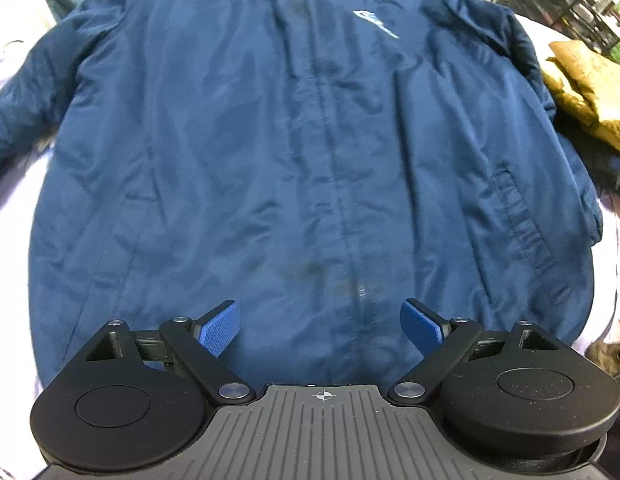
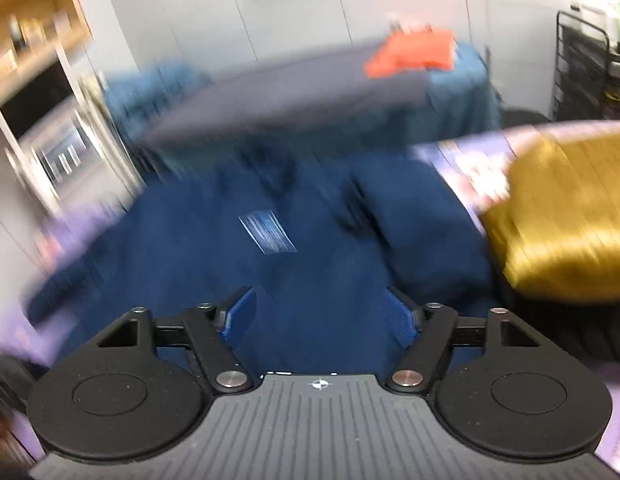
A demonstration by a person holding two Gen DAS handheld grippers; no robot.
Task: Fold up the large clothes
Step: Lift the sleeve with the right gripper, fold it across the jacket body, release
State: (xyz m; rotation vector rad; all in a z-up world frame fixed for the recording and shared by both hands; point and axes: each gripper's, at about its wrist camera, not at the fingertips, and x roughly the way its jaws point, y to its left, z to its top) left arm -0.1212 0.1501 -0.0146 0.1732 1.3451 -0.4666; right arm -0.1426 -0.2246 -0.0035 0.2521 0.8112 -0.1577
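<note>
jacket point(image 1: 270, 152), navy, lies front up and spread flat on a pale lilac sheet point(image 1: 14, 184), zip closed down the middle, collar toward the far edge, hem toward the near edge. left sleeve point(image 1: 26, 108) runs out over the sheet toward its left edge. white logo point(image 1: 375, 24) on the chest, right of the zip. slanted pocket point(image 1: 525, 220) low on the right side. right sleeve point(image 1: 525, 52) lies folded along the jacket's right side.

mustard garment point(image 1: 585, 88) sits crumpled at the sheet's right edge, just beside that sleeve; contact unclear.

left gripper point(image 1: 319, 326) hangs over the hem, pointing steeply down, jaws wide apart, nothing between the blue pads point(image 1: 220, 330). zip line passes under the gap.

right wrist view badly motion-blurred. right gripper point(image 2: 319, 318) above the jacket point(image 2: 214, 248), jaws released and spread, no cloth pinched between them. pale patch, probably the logo point(image 2: 268, 232), ahead of it. mustard garment point(image 2: 561, 216) to the right. beyond the far edge: grey and teal cloth over some furniture point(image 2: 294, 100), an orange item point(image 2: 411, 54) on top, too smeared to identify. black wire rack point(image 2: 585, 68) at far right.
</note>
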